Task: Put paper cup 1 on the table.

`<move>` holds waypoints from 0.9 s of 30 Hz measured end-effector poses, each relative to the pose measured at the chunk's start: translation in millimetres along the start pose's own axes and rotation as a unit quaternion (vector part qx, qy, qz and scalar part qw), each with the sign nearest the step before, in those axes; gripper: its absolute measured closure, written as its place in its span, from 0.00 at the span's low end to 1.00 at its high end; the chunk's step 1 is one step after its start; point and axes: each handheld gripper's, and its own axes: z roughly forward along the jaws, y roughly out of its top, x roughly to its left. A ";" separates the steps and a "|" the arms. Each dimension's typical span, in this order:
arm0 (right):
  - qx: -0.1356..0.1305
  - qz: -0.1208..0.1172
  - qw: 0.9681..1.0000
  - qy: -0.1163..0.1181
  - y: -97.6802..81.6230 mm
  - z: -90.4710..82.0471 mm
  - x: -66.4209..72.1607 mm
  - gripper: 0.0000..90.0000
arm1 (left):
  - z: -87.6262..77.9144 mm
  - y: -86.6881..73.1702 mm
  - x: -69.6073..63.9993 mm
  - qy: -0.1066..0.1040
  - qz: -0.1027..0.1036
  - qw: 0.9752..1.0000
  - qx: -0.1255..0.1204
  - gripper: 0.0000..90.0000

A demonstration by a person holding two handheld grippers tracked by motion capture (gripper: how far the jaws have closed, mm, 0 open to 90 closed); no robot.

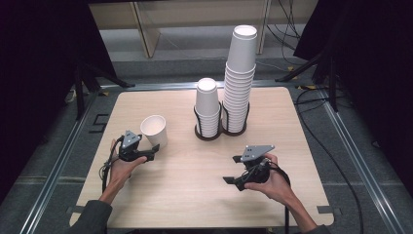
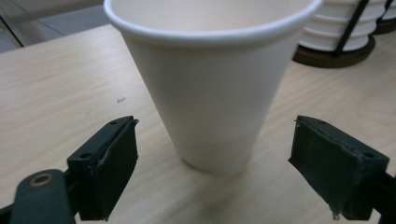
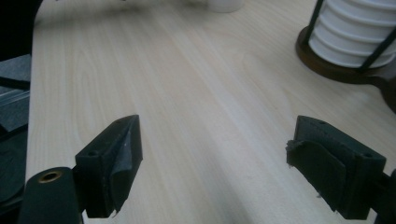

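White unmarked paper cup (image 2: 212,88) between wide-open left fingers (image 2: 109,170); right fingers (image 3: 116,163) wide too.

A single cup (image 1: 155,130) stands upright on my desk (image 1: 195,195), toward its left side. My left tool (image 1: 146,152) sits just in front of the cup, one jaw to either side of its base and neither touching it. Behind and to the right, near the desk's far middle, a holder (image 1: 208,132) carries a short stack of cups (image 1: 207,105) with a tall stack (image 1: 239,80) just right of it. My right tool (image 1: 233,169) is at the near right, well apart from the cup.
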 end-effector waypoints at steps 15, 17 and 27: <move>-0.063 0.058 0.993 -0.081 6.0 -27.5 -24.6 0.19 | -51.8 5.7 -34.1 -0.034 -0.005 0.998 -0.045 0.16; -0.078 0.069 0.991 -0.084 8.4 -31.7 -28.7 0.19 | -56.1 5.5 -40.0 -0.041 -0.004 0.998 -0.045 0.16; -0.111 0.089 0.983 -0.120 19.8 -49.7 -53.2 0.18 | -75.3 -2.0 -66.3 -0.062 -0.001 0.997 -0.042 0.16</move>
